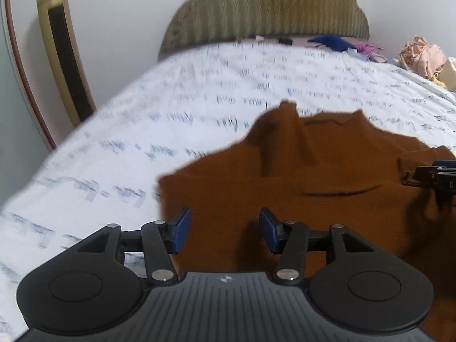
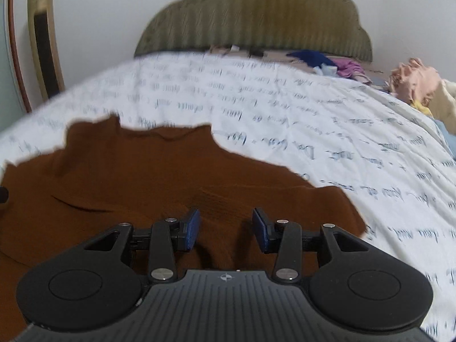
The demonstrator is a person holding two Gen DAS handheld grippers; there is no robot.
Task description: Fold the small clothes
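I am holding my left black two-finger tool [image 1: 224, 229] with its blue pads parted and empty, hovering just over the near left edge of the rust-brown knitted garment [image 1: 313, 188], so it can lie flat on the bed's white script-printed cover [image 1: 171, 119]. My right tool [image 2: 225, 229] is hanging likewise parted and gripping nothing above the garment's near right part, probably ready for the next fold.

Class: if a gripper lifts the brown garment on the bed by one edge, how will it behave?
The brown garment would likely drape limply: it already lies creased. Its knit-looking surface probably grips rather than slips. It seems unlikely to roll or tip.
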